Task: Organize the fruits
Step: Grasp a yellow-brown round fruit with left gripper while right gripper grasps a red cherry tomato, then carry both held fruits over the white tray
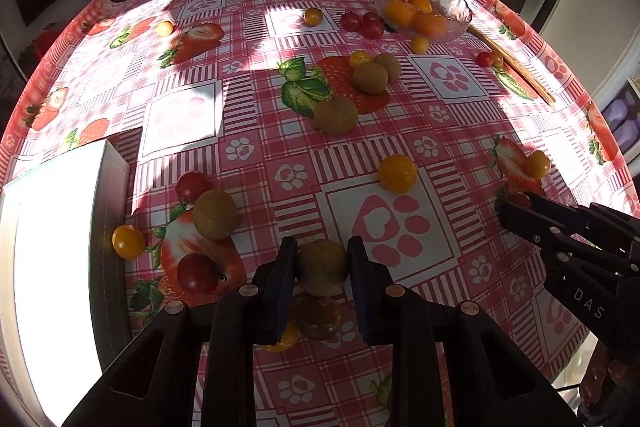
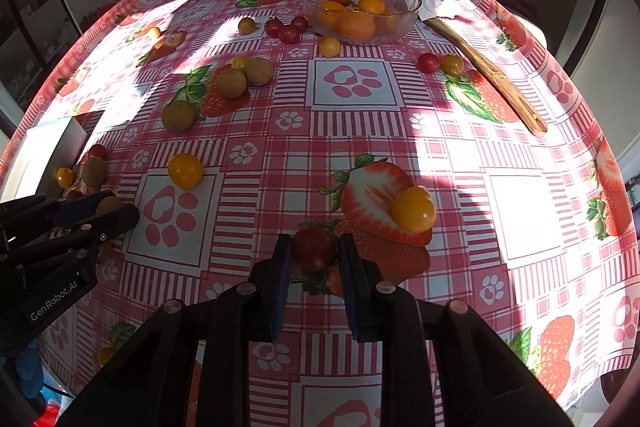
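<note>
At six o'clock, left gripper (image 1: 322, 267) fingers pinching brown fruit (image 1: 322, 267), right gripper (image 2: 314, 247) pinching red tomato (image 2: 314, 247); could roll free or bruise.

We see the left gripper (image 1: 322, 267) and right gripper (image 2: 314, 254) built alike: matte black angular linkage arms, round copper-coloured pivot pins, and flat dark blue fingers (image 1: 285, 279). We read white lettering, "GenRobot.AI" on the left body and "DAS" on the right.
</note>
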Available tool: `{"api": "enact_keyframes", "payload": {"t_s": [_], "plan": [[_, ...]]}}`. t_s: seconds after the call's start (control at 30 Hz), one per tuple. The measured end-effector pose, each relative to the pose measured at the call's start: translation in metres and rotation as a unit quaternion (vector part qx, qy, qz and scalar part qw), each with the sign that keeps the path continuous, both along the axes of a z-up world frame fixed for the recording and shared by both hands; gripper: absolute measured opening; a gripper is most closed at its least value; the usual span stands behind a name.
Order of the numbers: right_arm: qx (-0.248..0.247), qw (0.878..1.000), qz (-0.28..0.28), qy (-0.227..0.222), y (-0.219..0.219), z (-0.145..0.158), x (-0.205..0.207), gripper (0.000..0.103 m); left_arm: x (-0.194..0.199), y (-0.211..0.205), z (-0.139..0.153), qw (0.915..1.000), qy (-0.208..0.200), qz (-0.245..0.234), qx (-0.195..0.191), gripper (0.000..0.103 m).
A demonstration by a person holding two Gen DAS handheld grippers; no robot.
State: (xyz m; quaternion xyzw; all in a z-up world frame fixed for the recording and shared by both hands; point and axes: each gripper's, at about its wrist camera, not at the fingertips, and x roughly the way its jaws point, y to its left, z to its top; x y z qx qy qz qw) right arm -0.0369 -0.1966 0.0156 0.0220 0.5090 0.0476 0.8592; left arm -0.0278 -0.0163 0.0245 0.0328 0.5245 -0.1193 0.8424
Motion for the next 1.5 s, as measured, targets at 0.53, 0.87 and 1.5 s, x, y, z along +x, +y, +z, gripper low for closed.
{"api": "enact_keyframes", "payload": {"t_s": [0.53, 0.87, 1.5], "plan": [[0.075, 0.996, 0.039, -0.002, 0.029, 0.044, -0.024, 0.026, -0.042, 0.072, 0.057, 0.9970, -0.056, 0.048, -0.022, 0.028], [0.092, 0.987, 0.132, 0.003, 0.136, 0.069, -0.006, 0.026, -0.042, 0.181, 0.054, 0.9879, -0.064, 0.141, 0.013, 0.028], [0.049, 0.972, 0.215, 0.086, 0.302, 0.006, 0.066, 0.026, -0.020, 0.243, 0.000, 0.9747, -0.032, 0.216, 0.048, 0.028]]}}
